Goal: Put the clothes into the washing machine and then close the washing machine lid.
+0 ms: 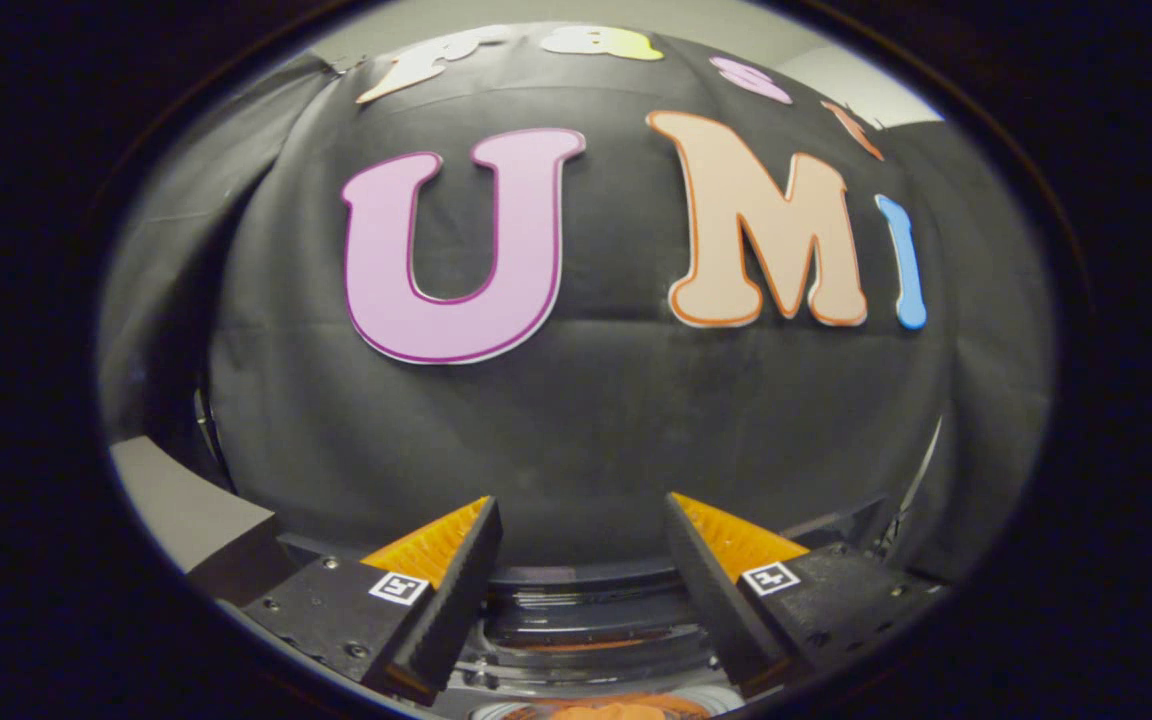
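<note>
Gripper [583,520], ridged wedge jaws, square coded tags, screwed mounts

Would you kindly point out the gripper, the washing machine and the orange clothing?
gripper [583,545]: gripper view, open gap between fingertips.
washing machine [586,615]: gripper view, dark rim between fingers.
orange clothing [616,712]: gripper view, visible top, below rim.

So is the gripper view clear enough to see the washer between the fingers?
Gripper view: strong fisheye bending, wall sharp and evenly lit; the open gripper holds nothing; the washing machine below is dim with glare streaks, and the orange clothes are slightly blurred.
</note>
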